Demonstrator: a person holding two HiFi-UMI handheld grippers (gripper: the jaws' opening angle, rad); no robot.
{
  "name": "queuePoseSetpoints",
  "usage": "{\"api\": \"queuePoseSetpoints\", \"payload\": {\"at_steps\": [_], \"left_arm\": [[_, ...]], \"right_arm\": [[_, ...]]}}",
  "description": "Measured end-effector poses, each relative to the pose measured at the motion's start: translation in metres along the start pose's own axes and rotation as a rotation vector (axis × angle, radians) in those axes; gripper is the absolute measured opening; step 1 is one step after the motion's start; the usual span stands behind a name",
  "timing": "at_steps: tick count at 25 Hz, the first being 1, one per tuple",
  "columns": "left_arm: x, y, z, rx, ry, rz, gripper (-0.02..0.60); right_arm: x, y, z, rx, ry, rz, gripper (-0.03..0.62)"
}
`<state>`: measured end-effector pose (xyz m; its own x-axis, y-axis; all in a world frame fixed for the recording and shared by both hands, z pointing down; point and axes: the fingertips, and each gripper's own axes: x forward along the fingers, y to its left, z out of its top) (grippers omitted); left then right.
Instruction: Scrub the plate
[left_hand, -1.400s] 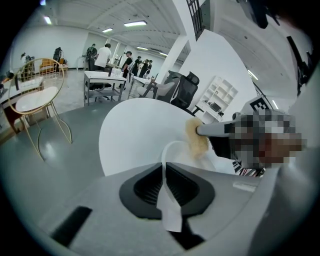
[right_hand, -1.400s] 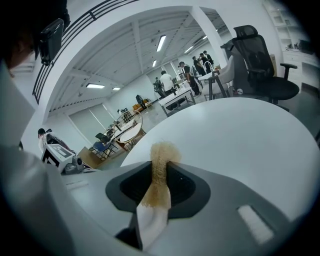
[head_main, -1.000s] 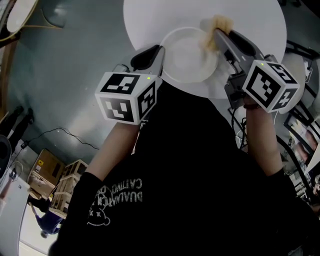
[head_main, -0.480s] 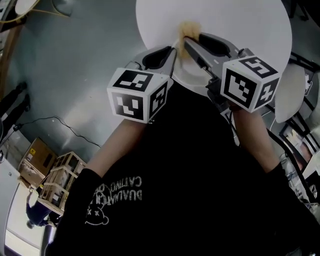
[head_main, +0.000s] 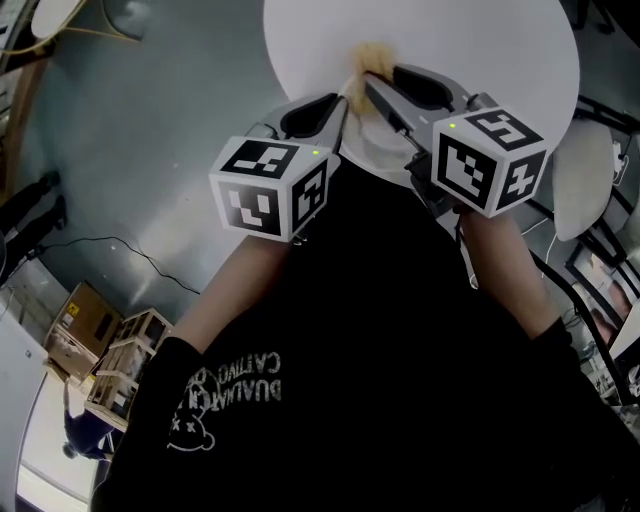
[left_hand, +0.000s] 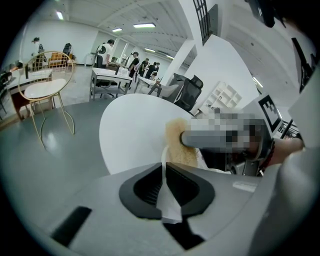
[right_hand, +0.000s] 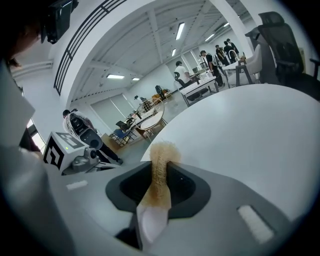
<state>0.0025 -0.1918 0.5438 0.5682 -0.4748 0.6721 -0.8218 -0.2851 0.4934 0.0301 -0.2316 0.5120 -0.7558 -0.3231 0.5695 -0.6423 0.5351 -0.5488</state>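
Note:
A white plate (head_main: 386, 141) is held over the near edge of the round white table (head_main: 480, 50), mostly hidden between the two grippers. My left gripper (head_main: 338, 106) is shut on the plate's thin rim (left_hand: 163, 175), which runs edge-on between its jaws. My right gripper (head_main: 371, 80) is shut on a tan sponge (head_main: 372, 57), whose fuzzy end sticks out past the jaws (right_hand: 161, 155). In the left gripper view the sponge (left_hand: 178, 142) rests against the plate just beyond the left jaws, so the two grippers are close together.
A gold wire chair (left_hand: 47, 87) stands left of the table, a white chair (head_main: 585, 180) to the right. Wooden crates (head_main: 125, 355) and a cable (head_main: 120, 260) lie on the grey floor. Desks and people fill the far room (left_hand: 120, 57).
My right gripper has carried the sponge leftward from the plate's right rim to the side by my left gripper. The left gripper has kept its hold on the rim.

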Motion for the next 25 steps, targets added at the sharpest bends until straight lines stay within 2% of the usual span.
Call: {"api": "queuePoseSetpoints", "payload": {"at_steps": [9, 18, 25], "left_arm": [[-0.004, 0.001, 0.006, -0.003, -0.007, 0.010, 0.023], [-0.009, -0.011, 0.004, -0.003, -0.023, 0.023, 0.021], [0.004, -0.004, -0.003, 0.001, -0.020, 0.044, 0.021]], "right_arm": [[-0.023, -0.019, 0.001, -0.030, 0.015, -0.110, 0.098], [-0.050, -0.026, -0.006, -0.057, 0.015, -0.150, 0.098], [-0.060, -0.049, -0.017, -0.059, 0.014, -0.204, 0.098]]}}
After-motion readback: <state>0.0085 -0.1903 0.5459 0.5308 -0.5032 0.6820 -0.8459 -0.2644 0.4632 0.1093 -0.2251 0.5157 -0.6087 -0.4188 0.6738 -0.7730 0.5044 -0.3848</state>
